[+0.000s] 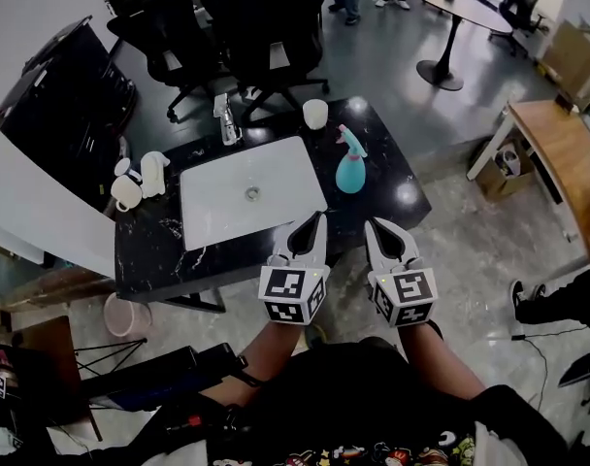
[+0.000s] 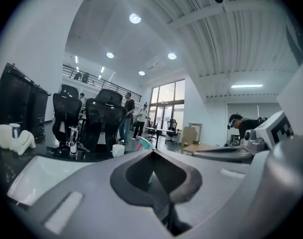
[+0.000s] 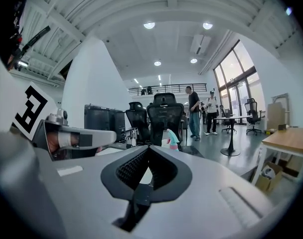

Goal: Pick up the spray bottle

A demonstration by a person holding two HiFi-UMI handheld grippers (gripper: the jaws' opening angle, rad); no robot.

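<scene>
- Nearest, at 6 o'clock by the surface [image 1: 159, 250] edge: left hand-held gripper [image 1: 317, 221] and right hand-held gripper [image 1: 374, 225] side by side, jaws of each pressed together on nothing.
- Farther, toward 12 o'clock: spray bottle [image 1: 351, 166], upright on the surface, long axis vertical, untouched.
- Lay at about 1 o'clock from the left tips and 11 o'clock from the right; judged slightly nearer the right.

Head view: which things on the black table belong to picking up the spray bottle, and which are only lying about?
For the job: spray bottle, left gripper, right gripper, both shut.
Lying about: white flat slab, white cup, white mugs.
</scene>
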